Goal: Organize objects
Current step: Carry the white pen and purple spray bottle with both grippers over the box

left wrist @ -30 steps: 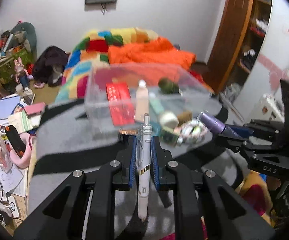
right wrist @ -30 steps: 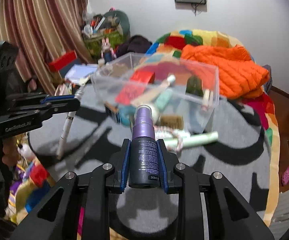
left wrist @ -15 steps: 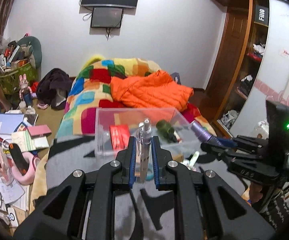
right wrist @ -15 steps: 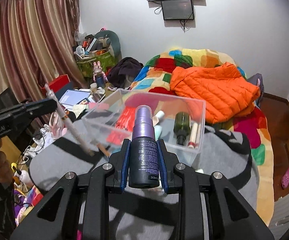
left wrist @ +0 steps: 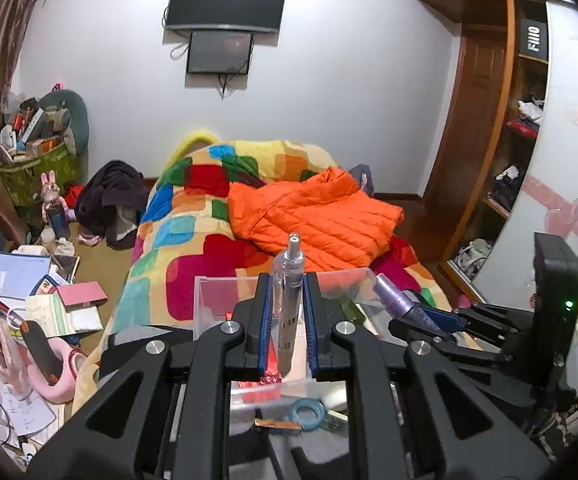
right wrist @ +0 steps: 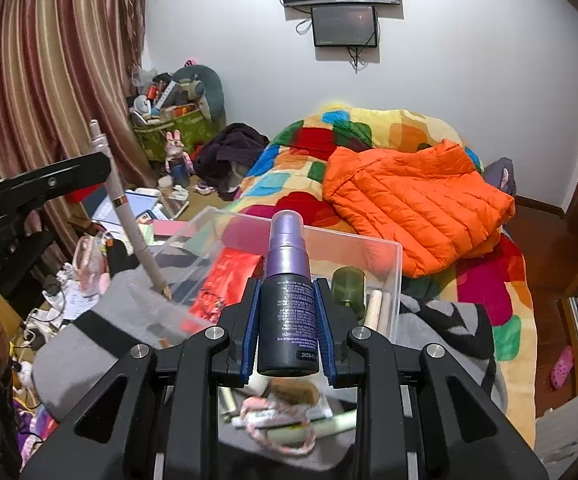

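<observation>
Left wrist view: we keep the left gripper (left wrist: 287,320) pinching the pen (left wrist: 287,304) upright, and the right gripper (right wrist: 287,312) clamping the spray bottle (right wrist: 287,296), ready for lowering into the clear box (right wrist: 385,276).

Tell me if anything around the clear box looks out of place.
Yes. Several small items lie loose on the grey blanket in front of the clear box instead of inside it: a pale green tube and a pink braided cord in the right wrist view, and a blue ring in the left.
</observation>
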Motion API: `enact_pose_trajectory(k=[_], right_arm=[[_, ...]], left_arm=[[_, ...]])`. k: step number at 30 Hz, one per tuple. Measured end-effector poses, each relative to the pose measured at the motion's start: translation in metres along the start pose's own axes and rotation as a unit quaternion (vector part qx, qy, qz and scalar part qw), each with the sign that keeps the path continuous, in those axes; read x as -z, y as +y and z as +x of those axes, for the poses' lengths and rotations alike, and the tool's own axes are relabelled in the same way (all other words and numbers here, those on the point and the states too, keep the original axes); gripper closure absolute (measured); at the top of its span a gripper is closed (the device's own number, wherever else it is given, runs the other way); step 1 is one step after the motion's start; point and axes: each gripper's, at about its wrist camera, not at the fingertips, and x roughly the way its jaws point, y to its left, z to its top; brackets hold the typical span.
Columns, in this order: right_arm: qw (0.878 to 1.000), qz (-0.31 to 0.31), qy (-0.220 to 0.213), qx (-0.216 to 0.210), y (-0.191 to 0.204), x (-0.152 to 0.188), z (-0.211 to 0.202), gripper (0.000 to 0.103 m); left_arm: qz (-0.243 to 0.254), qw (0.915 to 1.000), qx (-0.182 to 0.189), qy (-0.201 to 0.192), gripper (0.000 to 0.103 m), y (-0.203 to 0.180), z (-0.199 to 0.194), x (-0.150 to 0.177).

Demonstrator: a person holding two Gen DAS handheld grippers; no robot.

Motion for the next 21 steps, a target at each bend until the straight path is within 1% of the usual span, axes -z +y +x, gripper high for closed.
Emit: enact_pose_trajectory(k=[4, 7, 11, 18, 21], right_arm=[[1.000, -0.011, 0.020, 0.019, 0.000, -0.001, 0.026, 0.080], [0.999, -0.015, 0.036, 0.026, -0.002, 0.000, 0.044, 0.080], [0.997, -0.018, 0.058, 0.037, -0.004, 0.003, 0.069, 0.080], [0.995, -0.022, 0.085, 0.036, -0.004, 0.009, 0.091, 0.080], [0.995, -0.030, 0.090, 0.039, -0.001, 0.012, 0.095, 0.080]], left_arm=[[-0.024, 0.9991, 0.011, 0.033, 0.089, 0.012, 0.034, 0.007], [-0.040, 0.9973, 0.017, 0.060, 0.089, 0.020, 0.056, 0.014], [-0.050, 0.9949, 0.017, 0.086, 0.089, 0.028, 0.075, 0.022], [-0.055, 0.9930, 0.012, 0.104, 0.089, 0.035, 0.088, 0.031], [-0.050, 0.9927, 0.007, 0.110, 0.088, 0.035, 0.092, 0.034]])
